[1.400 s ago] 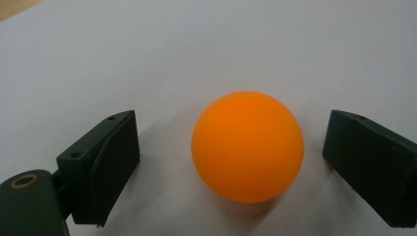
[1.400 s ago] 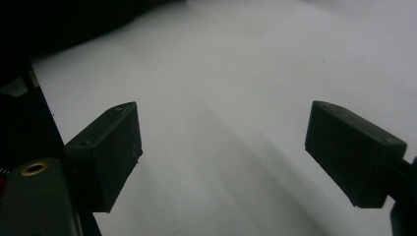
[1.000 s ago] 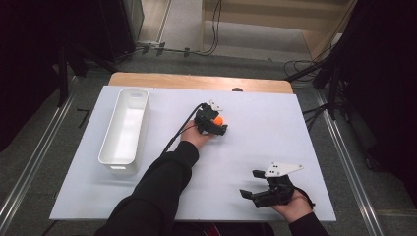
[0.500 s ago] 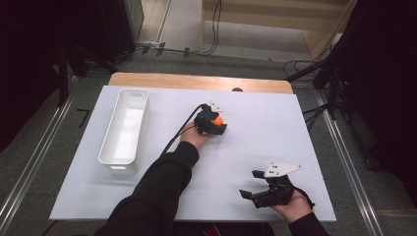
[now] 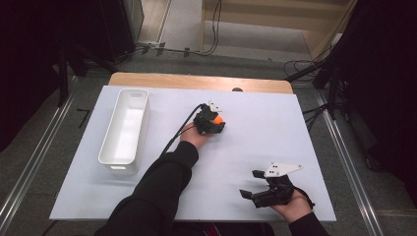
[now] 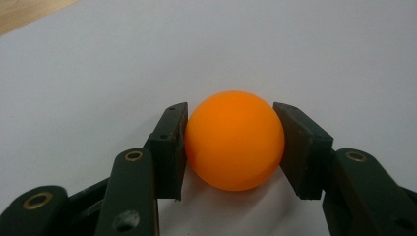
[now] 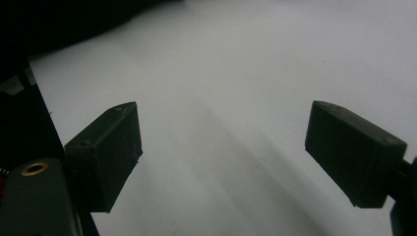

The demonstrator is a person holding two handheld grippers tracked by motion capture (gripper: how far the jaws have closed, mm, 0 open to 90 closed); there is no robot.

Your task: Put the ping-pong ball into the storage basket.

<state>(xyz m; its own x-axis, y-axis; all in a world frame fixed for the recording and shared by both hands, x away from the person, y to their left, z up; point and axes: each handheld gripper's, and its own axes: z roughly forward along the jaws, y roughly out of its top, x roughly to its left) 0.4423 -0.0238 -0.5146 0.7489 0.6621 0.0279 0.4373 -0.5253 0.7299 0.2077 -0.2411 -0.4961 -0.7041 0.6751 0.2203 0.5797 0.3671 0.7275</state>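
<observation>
An orange ball (image 5: pixel 218 119) (image 6: pixel 234 139) lies near the middle of the white table (image 5: pixel 255 128). My left gripper (image 5: pixel 216 121) (image 6: pixel 230 142) is shut on the ball, one black pad pressed to each side of it, low over the white surface. My right gripper (image 5: pixel 250 186) (image 7: pixel 223 157) rests near the table's front right edge, held in a hand, with its jaws wide open and nothing between them. In the right gripper view there is just bare white table beneath the pads.
A long white bin (image 5: pixel 124 129) stands at the table's left side, with nothing visible inside. A strip of wooden board (image 5: pixel 196 81) runs along the far edge. A black cable (image 5: pixel 179 132) trails from the left gripper. Metal rails and cables lie on the floor around.
</observation>
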